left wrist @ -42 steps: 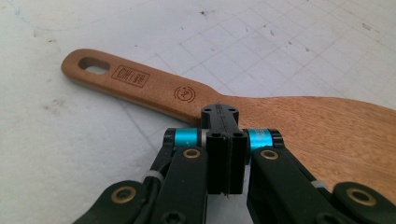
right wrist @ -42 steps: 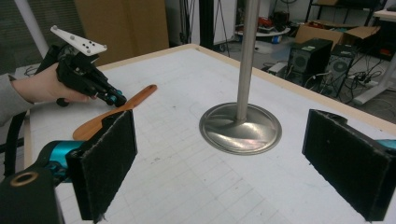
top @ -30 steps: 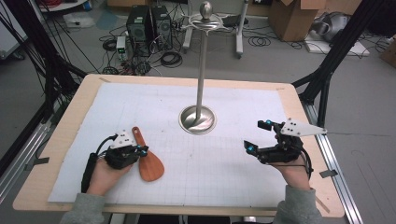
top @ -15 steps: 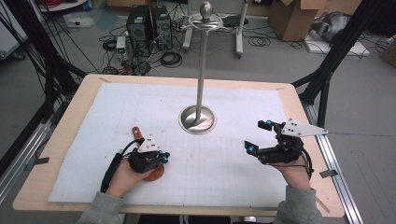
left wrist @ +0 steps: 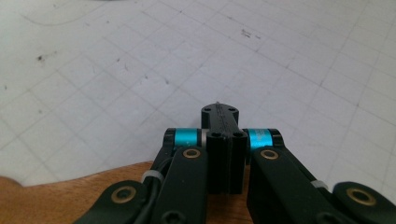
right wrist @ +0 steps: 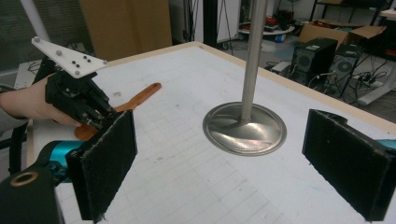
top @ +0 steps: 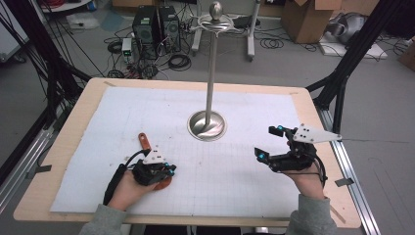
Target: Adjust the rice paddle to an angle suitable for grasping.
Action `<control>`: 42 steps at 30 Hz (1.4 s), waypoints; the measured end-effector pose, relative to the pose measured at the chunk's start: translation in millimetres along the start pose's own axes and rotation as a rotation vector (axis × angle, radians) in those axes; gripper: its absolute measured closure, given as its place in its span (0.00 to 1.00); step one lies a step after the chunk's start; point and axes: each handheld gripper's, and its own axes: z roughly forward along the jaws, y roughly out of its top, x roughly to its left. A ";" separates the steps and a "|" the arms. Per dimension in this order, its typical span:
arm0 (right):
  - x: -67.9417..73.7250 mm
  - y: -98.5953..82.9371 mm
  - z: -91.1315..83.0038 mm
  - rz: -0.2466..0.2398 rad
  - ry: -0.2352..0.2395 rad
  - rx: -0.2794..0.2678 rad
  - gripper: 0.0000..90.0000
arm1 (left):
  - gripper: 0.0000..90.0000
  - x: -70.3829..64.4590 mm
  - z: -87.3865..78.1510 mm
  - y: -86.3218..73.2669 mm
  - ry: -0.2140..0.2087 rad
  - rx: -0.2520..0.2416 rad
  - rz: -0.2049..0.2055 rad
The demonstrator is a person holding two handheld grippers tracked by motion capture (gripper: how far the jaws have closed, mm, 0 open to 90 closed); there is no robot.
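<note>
A wooden spatula (top: 143, 142) lies on the white gridded mat (top: 230, 186), handle pointing away, its blade under my left gripper (top: 166, 171). In the left gripper view the left gripper (left wrist: 221, 115) has its jaws pressed together just above the mat, with the wooden blade (left wrist: 70, 196) beneath their base and nothing visible between them. My right gripper (top: 268, 143) hovers at the right of the mat, wide open and empty. The right gripper view has that gripper (right wrist: 229, 163) facing the stand's round base (right wrist: 245, 128); the spatula handle (right wrist: 140, 99) and left gripper (right wrist: 91, 109) lie beyond its left pad.
A tall metal stand (top: 210, 73) rises from a round base (top: 208, 126) at the mat's middle. The wooden table edge (top: 313, 98) frames the mat. Computers, cables and boxes sit on the floor beyond the far edge.
My left gripper has moved right, from beside the spatula to over its blade. The spatula and the right gripper have stayed put.
</note>
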 end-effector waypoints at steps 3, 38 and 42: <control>-0.8 0.7 1.0 -0.006 0.000 -0.005 0.10 | 0.99 0.8 -9.6 -6.5 0.010 0.010 -0.007; 7.3 14.6 32.3 -0.039 0.054 0.023 0.10 | 0.99 39.8 -102.0 -67.3 0.147 -0.082 -0.137; 6.9 13.2 28.8 -0.038 0.045 0.019 0.10 | 0.99 56.1 -105.3 -68.7 0.210 -0.091 -0.168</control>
